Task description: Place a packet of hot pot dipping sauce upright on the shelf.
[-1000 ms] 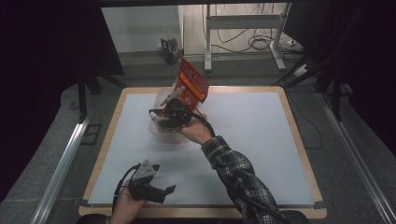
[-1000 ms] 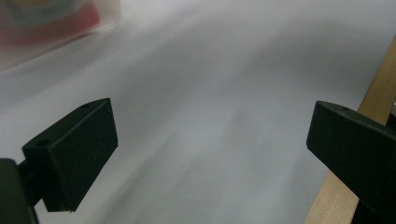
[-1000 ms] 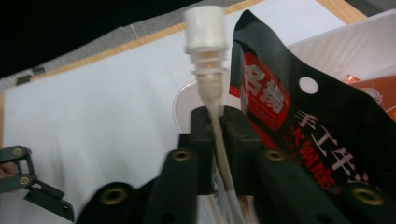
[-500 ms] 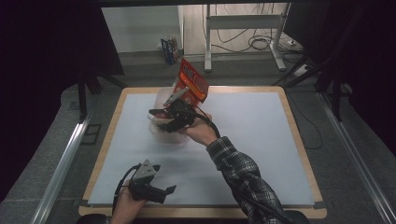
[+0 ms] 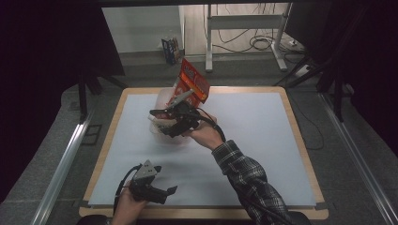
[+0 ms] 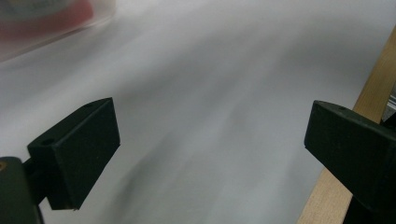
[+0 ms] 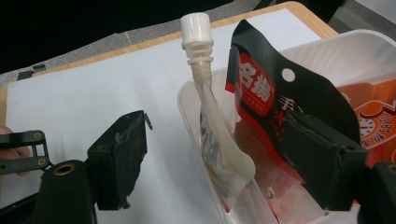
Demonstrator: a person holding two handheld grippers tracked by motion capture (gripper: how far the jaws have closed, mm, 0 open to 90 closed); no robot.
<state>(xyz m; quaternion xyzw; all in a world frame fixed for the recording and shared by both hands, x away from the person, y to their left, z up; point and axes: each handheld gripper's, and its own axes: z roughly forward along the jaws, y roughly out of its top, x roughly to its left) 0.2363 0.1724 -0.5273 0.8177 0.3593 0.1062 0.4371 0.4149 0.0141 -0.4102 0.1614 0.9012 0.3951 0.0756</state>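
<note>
Two soft, limp pouches lean in the clear tub (image 7: 196, 116); the spouted pouch (image 7: 212, 116) is best gripped at its stiff neck. The right claw (image 7: 224, 168), just opening, stands apart around it; the left claw (image 6: 210, 154) gapes empty near the table's (image 5: 263, 140) front edge.

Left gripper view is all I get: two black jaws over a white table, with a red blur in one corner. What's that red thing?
Observer: A red snack bag, standing in a clear plastic tub.
Operator: Anything else in the tub?
Observer: A pale pouch with a white screw cap, leaning at the tub's wall.
Operator: Is the other gripper holding it?
Observer: No. The right gripper has just been opening its jaws. The pouch stands between them, not pinched.
</note>
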